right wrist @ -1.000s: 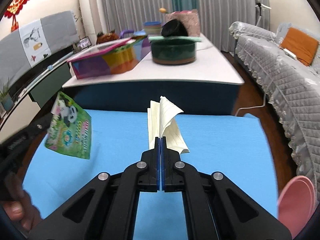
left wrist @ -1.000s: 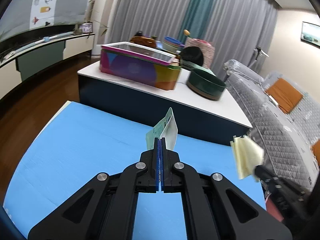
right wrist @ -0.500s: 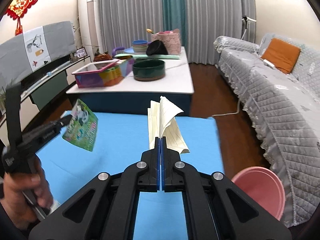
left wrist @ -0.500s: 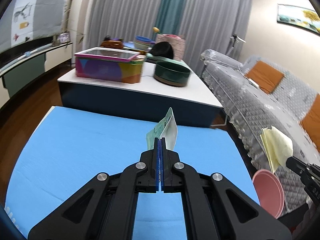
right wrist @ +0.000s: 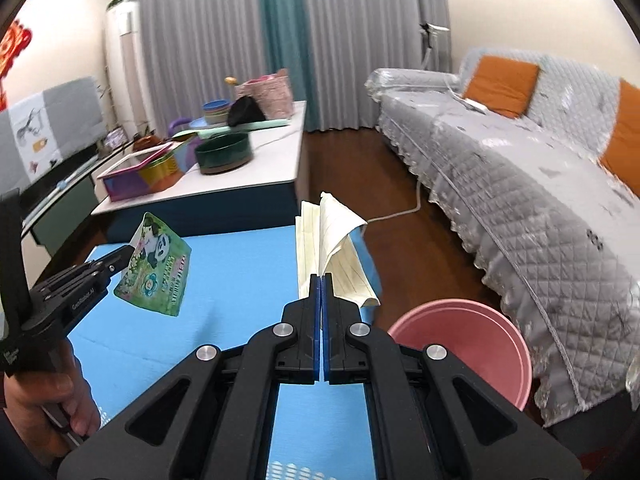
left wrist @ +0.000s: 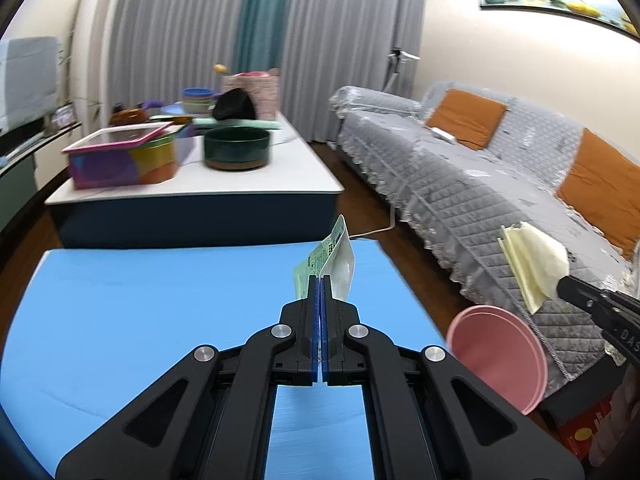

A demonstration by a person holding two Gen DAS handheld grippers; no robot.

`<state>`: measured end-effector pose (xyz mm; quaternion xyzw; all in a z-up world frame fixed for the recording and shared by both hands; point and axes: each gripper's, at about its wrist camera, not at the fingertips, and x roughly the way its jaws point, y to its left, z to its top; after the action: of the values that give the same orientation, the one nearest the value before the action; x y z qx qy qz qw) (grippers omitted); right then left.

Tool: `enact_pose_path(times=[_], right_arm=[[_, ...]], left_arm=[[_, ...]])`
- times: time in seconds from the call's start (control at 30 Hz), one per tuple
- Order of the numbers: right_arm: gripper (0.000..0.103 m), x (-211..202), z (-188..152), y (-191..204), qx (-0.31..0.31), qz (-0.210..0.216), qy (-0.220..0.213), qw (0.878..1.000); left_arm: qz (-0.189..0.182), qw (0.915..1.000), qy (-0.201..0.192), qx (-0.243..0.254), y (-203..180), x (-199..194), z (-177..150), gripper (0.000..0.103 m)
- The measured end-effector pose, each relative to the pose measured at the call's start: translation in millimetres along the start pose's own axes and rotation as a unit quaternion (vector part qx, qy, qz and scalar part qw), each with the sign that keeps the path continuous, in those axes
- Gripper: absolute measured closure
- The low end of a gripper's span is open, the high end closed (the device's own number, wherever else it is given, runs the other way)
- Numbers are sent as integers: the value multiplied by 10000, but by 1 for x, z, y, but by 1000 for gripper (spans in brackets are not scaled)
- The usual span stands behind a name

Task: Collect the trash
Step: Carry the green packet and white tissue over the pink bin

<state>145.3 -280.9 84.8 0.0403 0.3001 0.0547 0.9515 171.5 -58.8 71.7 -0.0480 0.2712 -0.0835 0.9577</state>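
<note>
Both grippers are carrying trash toward the pink bin (right wrist: 460,344). Right gripper (right wrist: 321,280) is pinching crumpled lined paper (right wrist: 332,248) just left of the bin & above its rim; left gripper (left wrist: 320,280) is clamping a panda wrapper (right wrist: 158,268), well left of it. Both look featherlight, floppy; edge grips seem ok.

White low table (left wrist: 280,184) carries a dark green bowl (left wrist: 237,153) beside a multicoloured box (left wrist: 120,160) (pink-rimmed) — grey quilted sofa (left wrist: 480,200) with orange cushions (left wrist: 466,118)
</note>
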Motion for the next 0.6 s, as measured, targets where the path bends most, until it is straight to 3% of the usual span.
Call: enact_pose_path(times=[0.3,0.6], right_arm=[[102,-13,-9,-49,269,-390,5,9989],[102,-19,-18,-73,401,-629,52,9972]], left_arm=[[-445,9987,5,250,-47,11,-2,103],[-786,9962,63,365,-77,13,-5,103]])
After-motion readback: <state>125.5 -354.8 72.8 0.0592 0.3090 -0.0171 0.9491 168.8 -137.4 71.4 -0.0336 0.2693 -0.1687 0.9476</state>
